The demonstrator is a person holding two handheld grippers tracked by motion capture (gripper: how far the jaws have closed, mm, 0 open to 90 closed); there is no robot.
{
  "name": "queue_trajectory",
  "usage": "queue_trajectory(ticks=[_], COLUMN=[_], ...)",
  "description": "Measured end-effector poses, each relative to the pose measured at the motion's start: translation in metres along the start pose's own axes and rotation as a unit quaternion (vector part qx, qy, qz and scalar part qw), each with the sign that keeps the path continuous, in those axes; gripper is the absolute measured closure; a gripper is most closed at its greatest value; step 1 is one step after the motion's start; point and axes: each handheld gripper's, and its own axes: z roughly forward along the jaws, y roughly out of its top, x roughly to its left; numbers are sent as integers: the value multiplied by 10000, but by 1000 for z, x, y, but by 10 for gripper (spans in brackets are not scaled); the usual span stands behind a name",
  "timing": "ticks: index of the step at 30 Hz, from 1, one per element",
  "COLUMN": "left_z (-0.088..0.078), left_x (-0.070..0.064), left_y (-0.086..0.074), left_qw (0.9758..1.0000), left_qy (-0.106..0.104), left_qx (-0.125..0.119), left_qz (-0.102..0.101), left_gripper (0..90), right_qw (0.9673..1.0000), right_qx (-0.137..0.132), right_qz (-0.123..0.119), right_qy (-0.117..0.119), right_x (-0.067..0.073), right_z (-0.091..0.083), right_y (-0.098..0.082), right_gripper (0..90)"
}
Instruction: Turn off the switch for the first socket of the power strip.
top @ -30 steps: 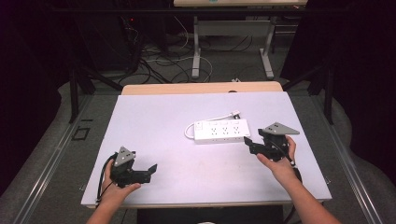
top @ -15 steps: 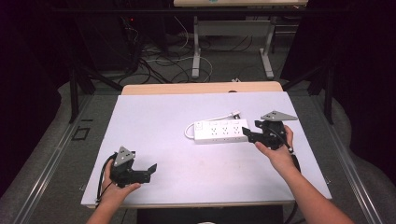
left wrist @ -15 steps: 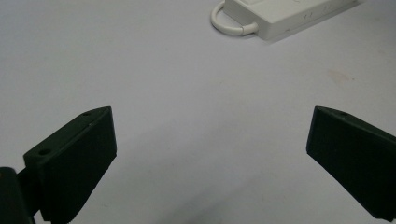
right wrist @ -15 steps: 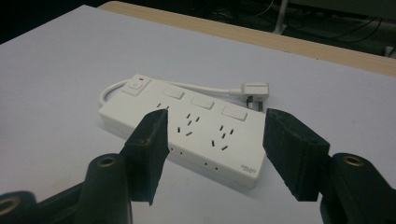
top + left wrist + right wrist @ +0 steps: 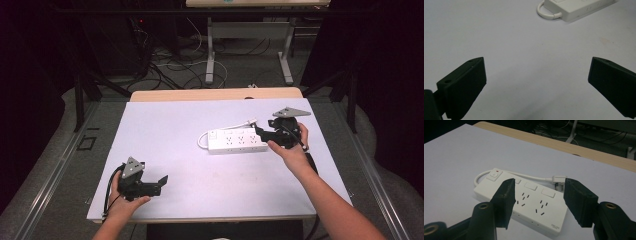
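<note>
My left gripper [image 5: 161, 180] rests at 7 o'clock on the table [image 5: 165, 130], jaws spread wide, nothing between them. The power strip [image 5: 236, 141] lies just right of center. My right gripper [image 5: 260, 131] hovers at its 3 o'clock end, jaws half-spread and just now narrowing, nothing clamped. I judge this the approach; next, lower over the strip's end and squeeze.

Smooth white plastic power strip [image 5: 524, 202]
</note>
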Motion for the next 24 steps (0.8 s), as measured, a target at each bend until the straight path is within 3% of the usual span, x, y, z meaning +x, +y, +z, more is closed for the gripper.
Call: queue_trajectory(ticks=[8,15,24], left_z=[0,0,-1], left_x=[0,1,1], left_y=[0,0,0], left_qw=[10000,10000,10000], left_qy=[2,-5,-1], left_qx=[-4,-1,-14], left_qz=[6,22,22], left_gripper=[19,19,19], right_qw=[9995,9990,9980], right_qx=[280,363,538], right_qz=[-137,-269,-338], right_qy=[58,-42,3], right_x=[8,14,22], right_z=[17,30,46], right_y=[12,17,25], right_gripper=[479,482,513])
